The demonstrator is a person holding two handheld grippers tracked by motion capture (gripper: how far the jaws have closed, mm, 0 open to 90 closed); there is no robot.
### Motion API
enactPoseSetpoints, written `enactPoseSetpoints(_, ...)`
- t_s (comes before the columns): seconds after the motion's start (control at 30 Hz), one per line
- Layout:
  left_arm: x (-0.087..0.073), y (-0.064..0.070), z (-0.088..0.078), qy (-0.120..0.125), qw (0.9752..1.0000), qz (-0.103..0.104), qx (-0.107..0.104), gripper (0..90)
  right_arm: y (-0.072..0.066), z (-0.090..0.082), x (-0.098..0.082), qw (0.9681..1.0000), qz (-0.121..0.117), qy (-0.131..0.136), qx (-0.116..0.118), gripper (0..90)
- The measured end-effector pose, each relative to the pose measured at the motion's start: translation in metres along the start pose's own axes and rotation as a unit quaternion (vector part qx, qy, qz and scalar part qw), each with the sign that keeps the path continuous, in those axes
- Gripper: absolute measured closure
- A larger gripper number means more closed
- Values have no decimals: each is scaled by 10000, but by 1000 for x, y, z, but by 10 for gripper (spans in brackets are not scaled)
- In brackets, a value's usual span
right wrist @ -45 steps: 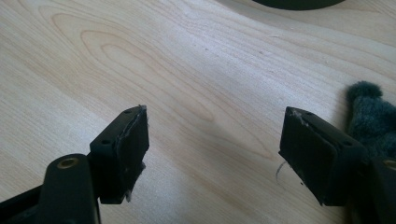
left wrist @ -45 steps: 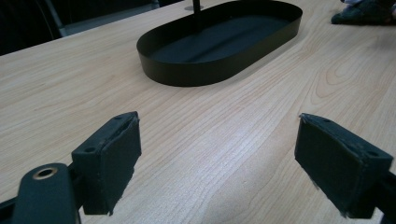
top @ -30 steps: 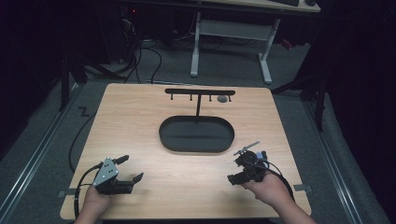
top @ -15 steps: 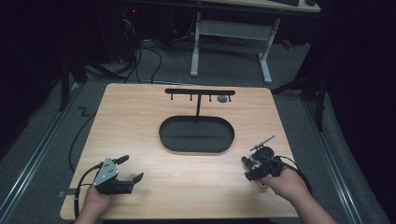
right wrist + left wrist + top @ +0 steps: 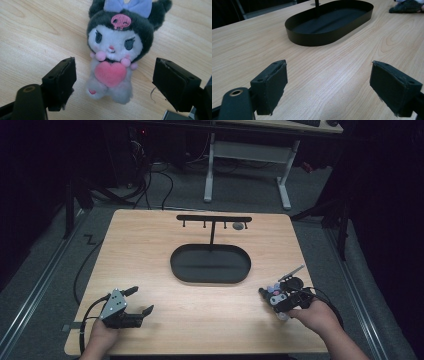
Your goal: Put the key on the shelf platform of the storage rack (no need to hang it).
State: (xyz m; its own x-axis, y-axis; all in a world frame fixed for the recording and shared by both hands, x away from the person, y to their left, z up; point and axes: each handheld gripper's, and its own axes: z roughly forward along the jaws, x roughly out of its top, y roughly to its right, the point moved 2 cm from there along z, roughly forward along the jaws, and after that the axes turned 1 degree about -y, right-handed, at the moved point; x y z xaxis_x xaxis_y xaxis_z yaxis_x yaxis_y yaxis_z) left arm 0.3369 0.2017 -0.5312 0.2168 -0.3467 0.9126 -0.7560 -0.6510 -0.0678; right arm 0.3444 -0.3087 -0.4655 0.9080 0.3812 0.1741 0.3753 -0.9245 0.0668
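Near the right front corner of the wooden table (image 5: 150, 255), a small plush toy (image 5: 117, 57) lies on its back on the bare wood, dark hood, blue bow on top, white face, pink heart held against its belly. Right gripper (image 5: 276, 299) sits pretty much over it, and in the right gripper view the jaws have just been opening. They're now spread wide, one pad on each side of the plush's lower body with clear wood showing in the gaps, so nothing is actually pinched. The toy is between the jaws but loose.

Over on the near left, the left gripper (image 5: 141, 301) is low over the table with its jaws wide open too, holding nothing, just wood grain between the pads. It points toward the black oval tray (image 5: 210, 276) sitting mid-table, well apart from both hands. A thin post rises from the tray's far side up to a black hanger bar (image 5: 214, 218) with little pegs. Plush is to the right of the tray and nearer, not in it.
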Motion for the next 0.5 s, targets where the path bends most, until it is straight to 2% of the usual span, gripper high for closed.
enactPoseSetpoints(0.2,0,0,0,7,10000,-5,1,151,3,9,-4,9998,159,-128,65,190)
enactPoseSetpoints(0.5,0,0,0,3,10000,-14,9,151,4,26,-11,9988,265,-389,154,282)
